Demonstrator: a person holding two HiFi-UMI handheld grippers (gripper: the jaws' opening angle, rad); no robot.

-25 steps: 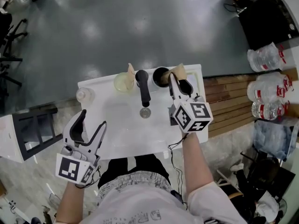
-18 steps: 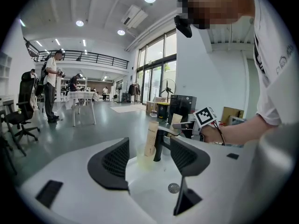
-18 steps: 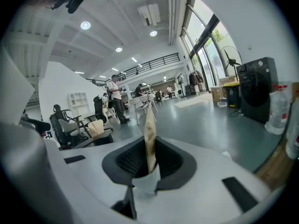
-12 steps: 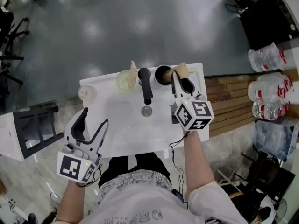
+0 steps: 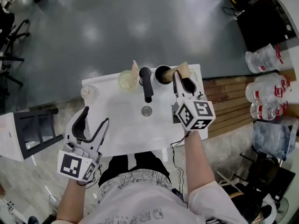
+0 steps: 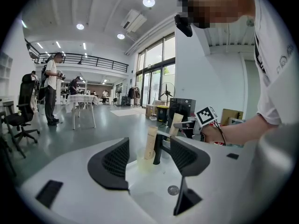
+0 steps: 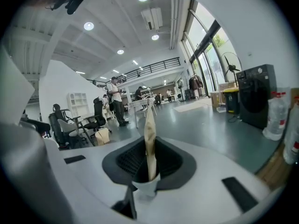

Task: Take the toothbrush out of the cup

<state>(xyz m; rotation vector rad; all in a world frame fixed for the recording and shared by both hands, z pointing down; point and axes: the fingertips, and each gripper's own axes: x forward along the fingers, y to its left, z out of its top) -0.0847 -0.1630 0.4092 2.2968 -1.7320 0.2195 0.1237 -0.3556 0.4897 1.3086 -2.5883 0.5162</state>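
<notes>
Tan and paper-sleeved, the flat toothbrush (image 7: 149, 134) stands upright exactly between the jaws of the right gripper (image 5: 180, 77). Those jaws have just been closing on it. Their ribbed black pads now press its two faces, so the grip looks made.

Its top pokes up past the jaw tips. Its foot is hidden below them, so I cannot tell how deep it sits. In the head view the round dark cup (image 5: 162, 73) lies just to the left of the jaw tips. Compared with a second ago, neither it nor the toothbrush has shifted on the white counter (image 5: 117, 125). So the grasp seems done but the lift not yet begun. A straight upward pull should free it, provided the slim sleeve does not slip between the pads.

The left gripper (image 5: 95, 117) hangs near the counter's front edge with its jaws wide apart and nothing between them. Far beyond its tips stand the black faucet (image 5: 145, 85) and a translucent yellowish cup (image 5: 124, 80) holding a second tan toothbrush (image 6: 149, 143).
</notes>
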